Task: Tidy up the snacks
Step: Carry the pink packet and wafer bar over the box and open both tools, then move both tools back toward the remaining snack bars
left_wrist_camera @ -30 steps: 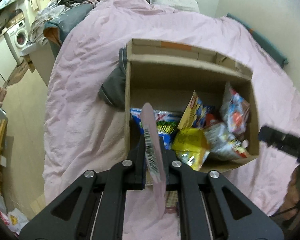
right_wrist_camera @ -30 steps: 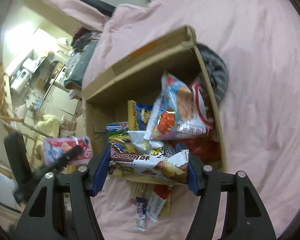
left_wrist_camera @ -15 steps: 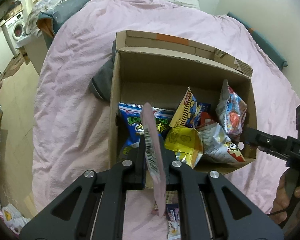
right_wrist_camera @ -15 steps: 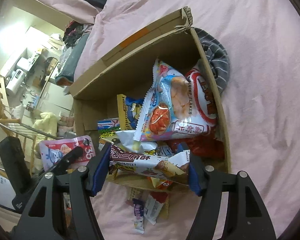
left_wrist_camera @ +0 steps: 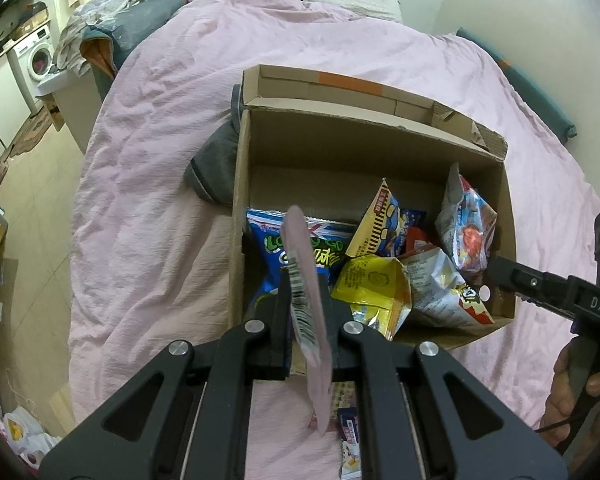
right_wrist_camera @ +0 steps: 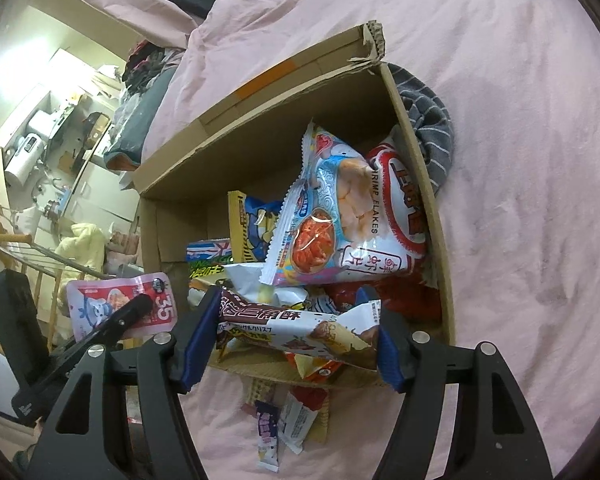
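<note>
Jaws of my right hand-held gripper (right_wrist_camera: 288, 344) have just been easing apart around the brown-and-white wafer packet (right_wrist_camera: 296, 326), over the near edge of the open cardboard box (right_wrist_camera: 260, 120) on the pink bed: release looks near; my left hand-held gripper (left_wrist_camera: 306, 322) is clamped on a flat pink pouch (left_wrist_camera: 304, 292)

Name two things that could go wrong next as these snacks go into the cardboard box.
The brown-and-white packet spans the opening right hand-held gripper above the box's near wall; it may fall outside. The pink pouch, pinched by its edge in the left hand-held gripper, could slip or swing.
</note>
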A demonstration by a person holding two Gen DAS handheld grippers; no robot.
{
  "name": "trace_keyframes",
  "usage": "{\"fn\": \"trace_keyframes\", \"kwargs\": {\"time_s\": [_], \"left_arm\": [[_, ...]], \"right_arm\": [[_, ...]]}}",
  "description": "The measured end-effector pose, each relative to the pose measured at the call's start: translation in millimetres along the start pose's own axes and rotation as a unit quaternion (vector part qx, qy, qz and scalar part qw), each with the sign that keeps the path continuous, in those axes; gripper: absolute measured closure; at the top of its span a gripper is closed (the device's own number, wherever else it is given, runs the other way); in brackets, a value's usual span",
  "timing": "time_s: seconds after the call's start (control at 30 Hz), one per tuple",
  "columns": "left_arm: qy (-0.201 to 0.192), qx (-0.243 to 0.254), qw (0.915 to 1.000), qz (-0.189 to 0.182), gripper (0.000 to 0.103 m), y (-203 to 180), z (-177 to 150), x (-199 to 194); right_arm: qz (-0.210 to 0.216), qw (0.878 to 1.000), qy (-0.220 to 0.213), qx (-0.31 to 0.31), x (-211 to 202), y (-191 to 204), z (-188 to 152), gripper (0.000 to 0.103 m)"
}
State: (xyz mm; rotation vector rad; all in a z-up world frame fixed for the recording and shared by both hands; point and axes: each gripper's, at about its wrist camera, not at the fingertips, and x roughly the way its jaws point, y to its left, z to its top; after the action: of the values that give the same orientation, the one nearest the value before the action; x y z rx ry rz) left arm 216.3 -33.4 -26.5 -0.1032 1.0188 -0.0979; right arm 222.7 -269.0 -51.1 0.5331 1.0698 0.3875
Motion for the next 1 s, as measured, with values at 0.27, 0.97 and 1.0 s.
{"fn": "trace_keyframes", "kwargs": {"time_s": [0.27, 0.97, 1.0], "left_arm": [[0.028, -0.014, 0.9995, -0.008, 0.061, 1, -1, 8], [-0.021, -0.012, 0.9997, -0.001, 0.025, 6, -2, -6], [-0.024, -0.013, 0.9996, 0.001, 0.025, 8, -1, -7]], "right_arm": [[-0.011, 0.999, -0.024, -0.029, -7, 9, 1, 0.003], [0.002, 0.997, -0.067, -0.042, -27, 13, 6, 0.000], [0.004, 0.997, -0.067, -0.041, -28, 12, 6, 0.000]]}}
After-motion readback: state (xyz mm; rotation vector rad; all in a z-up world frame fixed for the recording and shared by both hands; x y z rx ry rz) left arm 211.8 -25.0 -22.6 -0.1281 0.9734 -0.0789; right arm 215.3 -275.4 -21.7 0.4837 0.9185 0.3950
